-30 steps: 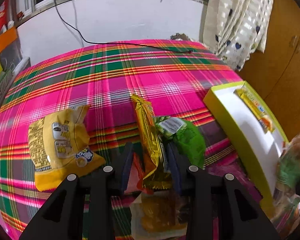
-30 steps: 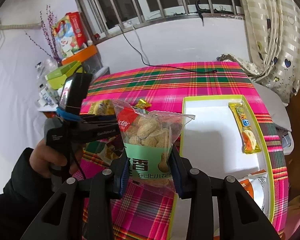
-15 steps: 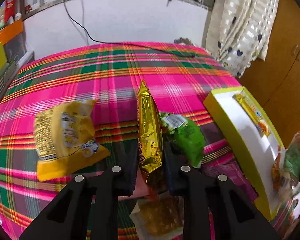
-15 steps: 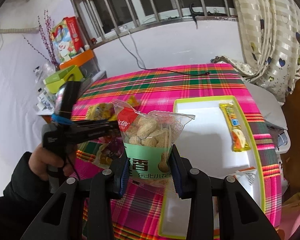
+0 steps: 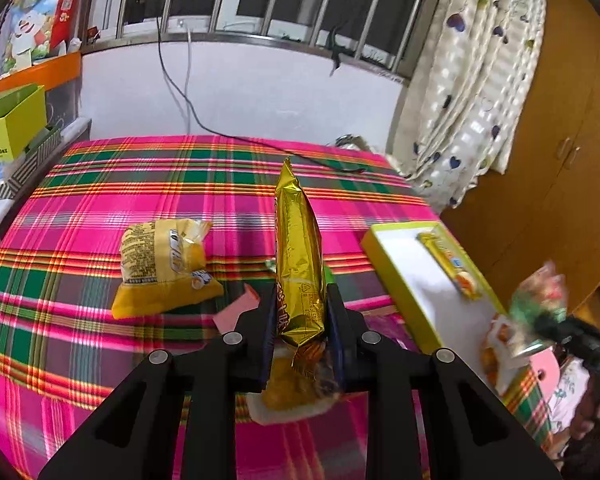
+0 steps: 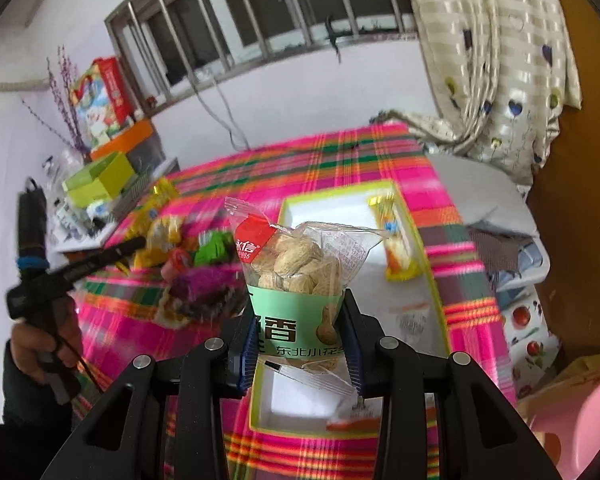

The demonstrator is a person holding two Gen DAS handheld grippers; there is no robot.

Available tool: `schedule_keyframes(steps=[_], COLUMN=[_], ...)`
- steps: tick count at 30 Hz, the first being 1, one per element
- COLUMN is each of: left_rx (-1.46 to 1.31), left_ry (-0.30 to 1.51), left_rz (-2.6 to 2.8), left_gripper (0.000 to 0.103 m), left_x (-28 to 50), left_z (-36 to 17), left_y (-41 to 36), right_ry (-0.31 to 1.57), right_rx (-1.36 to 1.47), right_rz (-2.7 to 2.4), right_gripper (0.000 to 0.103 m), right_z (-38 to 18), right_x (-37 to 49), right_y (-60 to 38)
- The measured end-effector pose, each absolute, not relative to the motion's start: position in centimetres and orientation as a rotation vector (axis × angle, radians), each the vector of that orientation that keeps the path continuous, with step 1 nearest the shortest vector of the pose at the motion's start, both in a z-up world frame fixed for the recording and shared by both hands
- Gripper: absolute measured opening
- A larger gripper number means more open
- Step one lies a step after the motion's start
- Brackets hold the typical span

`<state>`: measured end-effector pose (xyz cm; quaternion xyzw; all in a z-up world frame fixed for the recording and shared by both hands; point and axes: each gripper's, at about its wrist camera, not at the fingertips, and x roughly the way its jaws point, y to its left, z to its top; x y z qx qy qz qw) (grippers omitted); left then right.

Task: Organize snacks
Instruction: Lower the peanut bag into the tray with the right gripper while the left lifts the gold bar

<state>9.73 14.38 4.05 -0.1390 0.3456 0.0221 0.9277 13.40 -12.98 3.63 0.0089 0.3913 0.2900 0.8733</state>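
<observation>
My left gripper (image 5: pixel 300 320) is shut on a gold foil snack packet (image 5: pixel 298 252) and holds it upright above the plaid table. My right gripper (image 6: pixel 300 336) is shut on a clear bag of peanuts (image 6: pixel 300 264) with a green label, held above the near end of the green-rimmed white tray (image 6: pixel 436 280). The tray (image 5: pixel 384 256) holds a yellow snack bar (image 6: pixel 394 236), also in the left wrist view (image 5: pixel 452 266). A yellow snack bag (image 5: pixel 164 264) lies on the cloth left of the left gripper.
Under the left gripper lie a pink wrapper (image 5: pixel 236 312), a green packet edge (image 5: pixel 328 276) and a clear packet of yellow snacks (image 5: pixel 288 400). A black cable (image 5: pixel 220 136) crosses the table's far edge. Boxes (image 5: pixel 12 120) stack at far left. A curtain (image 5: pixel 480 100) hangs at right.
My left gripper has lifted the gold packet off the table and pulled back. My right gripper has moved with the peanut bag over the tray's near end.
</observation>
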Motion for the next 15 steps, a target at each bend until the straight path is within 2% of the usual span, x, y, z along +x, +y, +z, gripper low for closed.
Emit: schedule_keyframes(steps=[10, 15], left_rx=[-0.274, -0.277], left_ry=[0.695, 0.696], left_rz=[-0.041, -0.072], left_gripper=[0.024, 0.024], left_x=[7.9, 7.7], left_z=[4.5, 4.6], left_y=[11.7, 10.8], right_ry=[0.998, 1.025], right_rx=[-0.108, -0.082], right_rz=[0.569, 0.557], right_gripper=[0.035, 0.04], right_z=[0.1, -0.2], right_x=[14.2, 14.8], right_y=[-10.7, -11.1])
